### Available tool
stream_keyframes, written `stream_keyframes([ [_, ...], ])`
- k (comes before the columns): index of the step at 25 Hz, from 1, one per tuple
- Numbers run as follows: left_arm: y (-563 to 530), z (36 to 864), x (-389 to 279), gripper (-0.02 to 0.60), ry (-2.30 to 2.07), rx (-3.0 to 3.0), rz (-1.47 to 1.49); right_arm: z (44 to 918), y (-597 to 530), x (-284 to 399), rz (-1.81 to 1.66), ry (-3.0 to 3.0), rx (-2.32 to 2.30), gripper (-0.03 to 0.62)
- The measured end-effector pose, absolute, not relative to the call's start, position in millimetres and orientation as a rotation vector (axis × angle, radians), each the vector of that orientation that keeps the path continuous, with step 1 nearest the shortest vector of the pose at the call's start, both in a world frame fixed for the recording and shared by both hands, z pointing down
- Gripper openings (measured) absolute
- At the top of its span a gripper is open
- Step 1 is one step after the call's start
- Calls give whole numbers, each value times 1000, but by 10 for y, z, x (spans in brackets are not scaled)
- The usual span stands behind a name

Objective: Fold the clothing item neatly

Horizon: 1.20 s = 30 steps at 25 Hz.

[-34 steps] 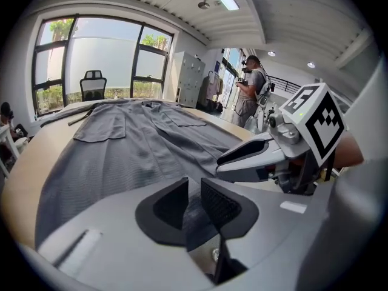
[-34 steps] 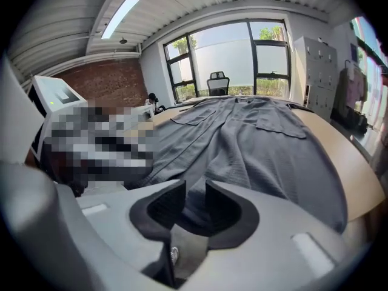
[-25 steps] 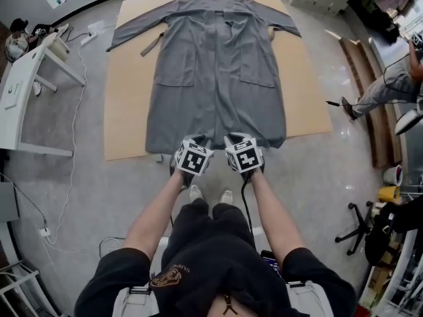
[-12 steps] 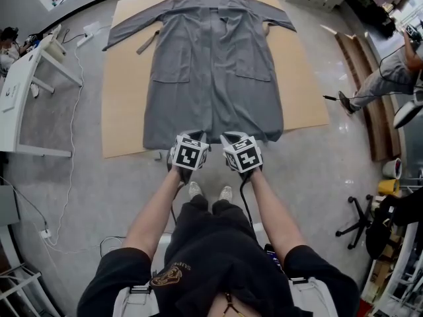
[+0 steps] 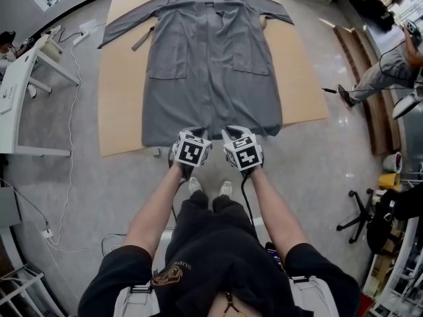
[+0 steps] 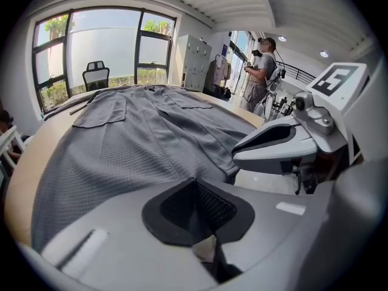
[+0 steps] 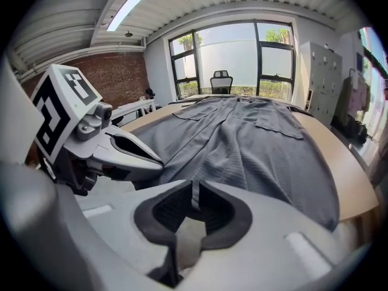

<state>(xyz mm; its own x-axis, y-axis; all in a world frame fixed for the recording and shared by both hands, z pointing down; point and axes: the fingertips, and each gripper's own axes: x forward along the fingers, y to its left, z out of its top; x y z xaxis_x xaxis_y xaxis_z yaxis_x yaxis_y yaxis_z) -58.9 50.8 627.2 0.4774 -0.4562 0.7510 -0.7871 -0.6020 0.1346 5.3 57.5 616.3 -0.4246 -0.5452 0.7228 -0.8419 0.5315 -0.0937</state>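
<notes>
Head view: grey coat (image 5: 211, 65) flat on tan board (image 5: 122, 104), grey floor (image 5: 86, 190) around.

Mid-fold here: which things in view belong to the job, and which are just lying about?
Job: grey robe, spread on the tan board; left hand-held gripper and right hand-held gripper, both shut on its hem, the right's jaws having just opened a touch with hem between them.
Lying about: white table, floor cable, office chair, yellow object.
</notes>
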Motion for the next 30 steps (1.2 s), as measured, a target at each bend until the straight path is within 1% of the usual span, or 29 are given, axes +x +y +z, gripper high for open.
stream_keyframes([
  [4,523,6264,-592,14,-1049,2251,947,6271,507,39,599,-2106,1120,78],
  [7,537,6269,-601,14,-1050,2239,946,6325,498,17,615,-2092,1121,80],
  [8,539,6268,-611,14,-1052,2232,945,6328,504,6,617,-2090,1115,78],
  [11,525,6264,-641,14,-1056,2217,928,6301,506,-31,606,-2091,1079,27],
  [12,522,6266,-646,14,-1055,2211,909,6274,504,-39,601,-2098,1072,23],
  [17,536,6206,-680,14,-1053,2188,798,6059,534,-43,590,-2170,1073,21],
  [22,550,6160,-718,14,-1056,2190,785,5862,632,-71,568,-2228,1067,21],
  [30,574,6127,-762,14,-1069,2192,777,6061,921,-202,625,-2254,950,18],
])
